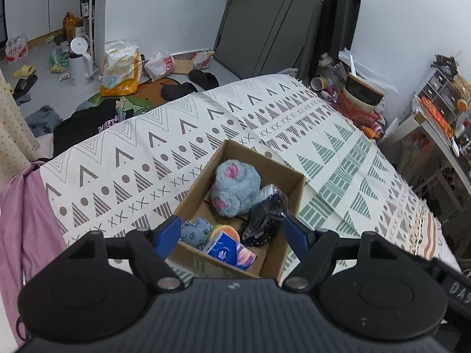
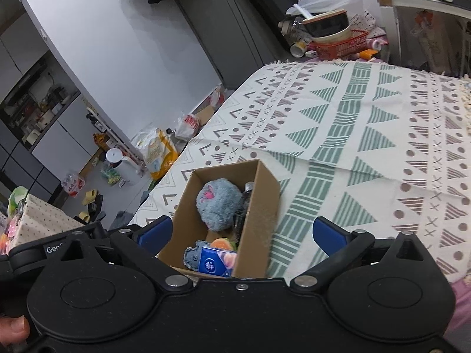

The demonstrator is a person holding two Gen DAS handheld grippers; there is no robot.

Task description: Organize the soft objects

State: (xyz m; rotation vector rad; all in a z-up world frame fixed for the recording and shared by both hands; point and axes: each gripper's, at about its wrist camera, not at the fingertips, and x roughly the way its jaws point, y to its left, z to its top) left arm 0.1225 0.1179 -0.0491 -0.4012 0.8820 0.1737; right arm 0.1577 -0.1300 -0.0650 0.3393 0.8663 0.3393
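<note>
An open cardboard box (image 1: 273, 164) (image 2: 262, 214) sits on the patterned bed cover (image 1: 147, 153) (image 2: 368, 135). Inside lie a grey-blue plush toy (image 1: 235, 191) (image 2: 217, 203), a black bundle in clear wrap (image 1: 265, 217), a small blue fabric toy (image 1: 195, 231), an orange-rimmed item (image 1: 226, 231) and a blue tissue pack (image 1: 229, 251) (image 2: 216, 261). My left gripper (image 1: 232, 232) hovers open over the box's near end, with the black bundle lying close to its right finger. My right gripper (image 2: 241, 232) is open wide, straddling the box's near end and holding nothing.
A red basket with stacked bowls (image 1: 362, 100) (image 2: 338, 41) stands at the bed's far corner. Pink cloth (image 1: 17, 220) hangs off the left side. The floor beyond holds a white kettle (image 1: 79, 61), a yellow bag (image 1: 120, 70) and slippers. A cluttered shelf (image 1: 435, 111) is at right.
</note>
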